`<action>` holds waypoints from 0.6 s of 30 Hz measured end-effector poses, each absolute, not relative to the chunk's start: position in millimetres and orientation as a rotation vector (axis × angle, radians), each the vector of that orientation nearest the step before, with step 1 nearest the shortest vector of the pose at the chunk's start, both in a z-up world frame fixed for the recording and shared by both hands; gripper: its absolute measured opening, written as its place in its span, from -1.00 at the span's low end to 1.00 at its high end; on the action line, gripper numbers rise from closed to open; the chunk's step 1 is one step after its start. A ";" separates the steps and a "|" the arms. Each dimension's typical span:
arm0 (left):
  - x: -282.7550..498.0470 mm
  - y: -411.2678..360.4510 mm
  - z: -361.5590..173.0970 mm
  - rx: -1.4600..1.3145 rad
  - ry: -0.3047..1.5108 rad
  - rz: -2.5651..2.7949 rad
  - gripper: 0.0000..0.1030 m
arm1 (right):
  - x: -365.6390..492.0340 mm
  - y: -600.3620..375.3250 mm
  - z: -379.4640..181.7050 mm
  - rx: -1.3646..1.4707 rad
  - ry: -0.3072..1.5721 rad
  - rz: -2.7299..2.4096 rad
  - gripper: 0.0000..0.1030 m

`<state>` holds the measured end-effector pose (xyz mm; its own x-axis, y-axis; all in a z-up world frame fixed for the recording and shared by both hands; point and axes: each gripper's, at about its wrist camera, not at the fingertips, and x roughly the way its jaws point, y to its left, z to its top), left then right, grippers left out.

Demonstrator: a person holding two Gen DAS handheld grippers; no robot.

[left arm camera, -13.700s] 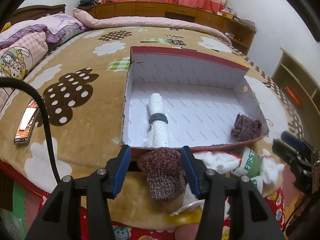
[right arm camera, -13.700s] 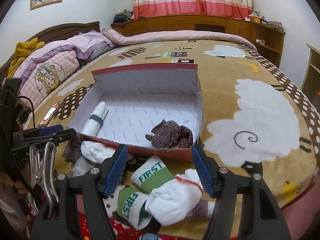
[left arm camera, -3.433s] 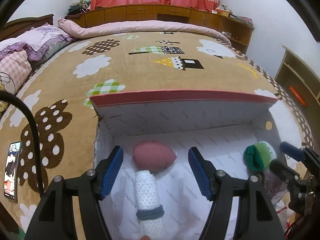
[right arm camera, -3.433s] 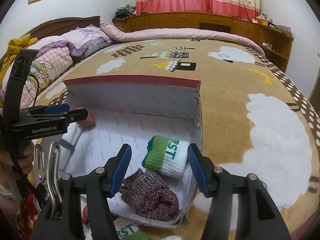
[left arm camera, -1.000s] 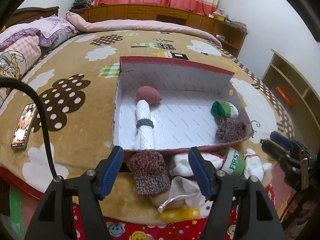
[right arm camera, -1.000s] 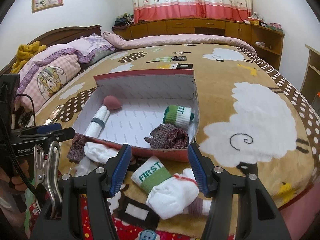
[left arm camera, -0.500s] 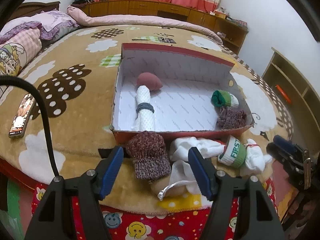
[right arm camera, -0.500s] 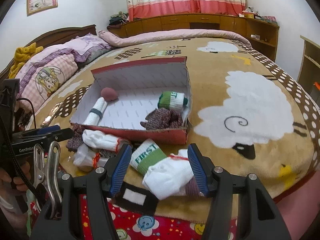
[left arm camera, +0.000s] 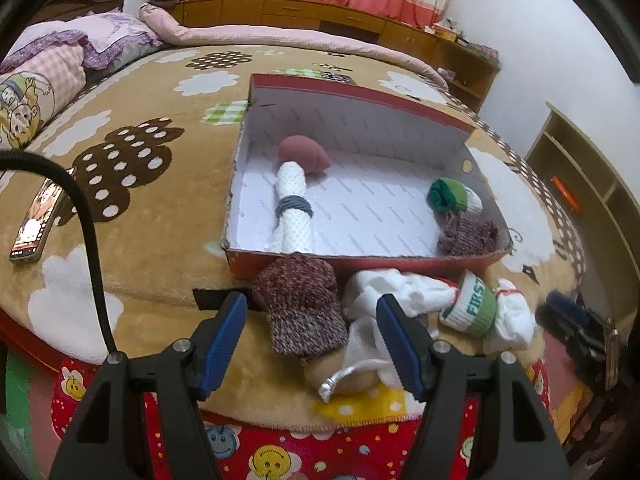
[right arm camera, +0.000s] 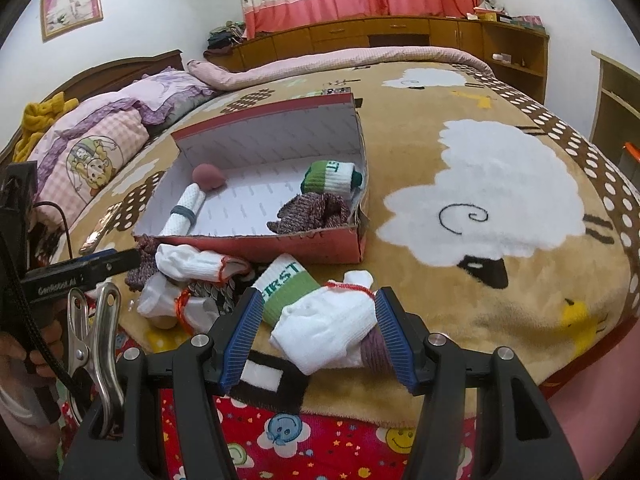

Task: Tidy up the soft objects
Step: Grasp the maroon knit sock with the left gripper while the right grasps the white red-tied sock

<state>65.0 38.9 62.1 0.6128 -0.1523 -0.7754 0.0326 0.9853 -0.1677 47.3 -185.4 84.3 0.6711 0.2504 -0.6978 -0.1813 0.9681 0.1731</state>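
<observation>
While both grippers stand over the near edge of the bed, their jaws are apart and press on nothing. In the left wrist view the left gripper [left arm camera: 312,320] fills the bottom centre of the frame, its blue pads set wide on either side of a maroon knitted sock roll [left arm camera: 300,304] without touching it. In the right wrist view the right gripper [right arm camera: 316,328] sits at bottom centre, jaws moderately wide around a white sock bundle [right arm camera: 332,328] tied with red thread; the right pad lies just beside the bundle, and contact cannot be confirmed.

Immediately above it in the frame lies a white sock with a green "FIRST" cuff [right arm camera: 286,286]. To the left, more white socks [right arm camera: 188,264] are heaped against the box front, over a tan ball-like item [left arm camera: 340,372] with a silver cord.

Beyond the heap, at frame centre, stands an open red cardboard box [right arm camera: 320,244] with a white lining. Contents:
- left side: a rolled white towel with a grey band [left arm camera: 292,212], and a pink teardrop sponge [left arm camera: 302,154] touching its far end;
- right side: a second green-cuffed sock roll [right arm camera: 332,176], and a maroon knitted sock [right arm camera: 312,212] in front of it.

At left of the left wrist view a phone [left arm camera: 38,220] lies on the tan sheep-pattern blanket [right arm camera: 500,184]. Pillows [right arm camera: 100,140] occupy the upper left, and a wooden cabinet [right arm camera: 400,32] with curtains above it spans the top.
</observation>
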 end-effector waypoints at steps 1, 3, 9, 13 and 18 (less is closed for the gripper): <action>67.6 40.4 59.6 -0.145 0.910 -0.099 0.38 | 47.3 -185.6 83.1 0.094 0.801 0.244 0.16; 70.7 42.2 55.8 -0.149 0.914 -0.090 0.38 | 47.9 -186.1 80.4 0.099 0.807 0.243 0.16; 84.4 48.4 40.8 -0.187 0.934 -0.076 0.38 | 51.6 -186.4 71.8 0.105 0.832 0.237 0.16; 91.9 50.6 32.5 -0.209 0.952 -0.071 0.38 | 55.4 -185.8 66.0 0.106 0.849 0.234 0.16; 97.1 50.9 24.2 -0.216 0.967 -0.080 0.37 | 58.8 -185.0 60.6 0.101 0.861 0.227 0.16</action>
<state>97.1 50.9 24.2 0.5666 -0.1636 -0.8076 -0.0283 0.9757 -0.2175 58.8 -185.0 60.6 0.6290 0.2388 -0.7398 -0.1575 0.9711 0.1796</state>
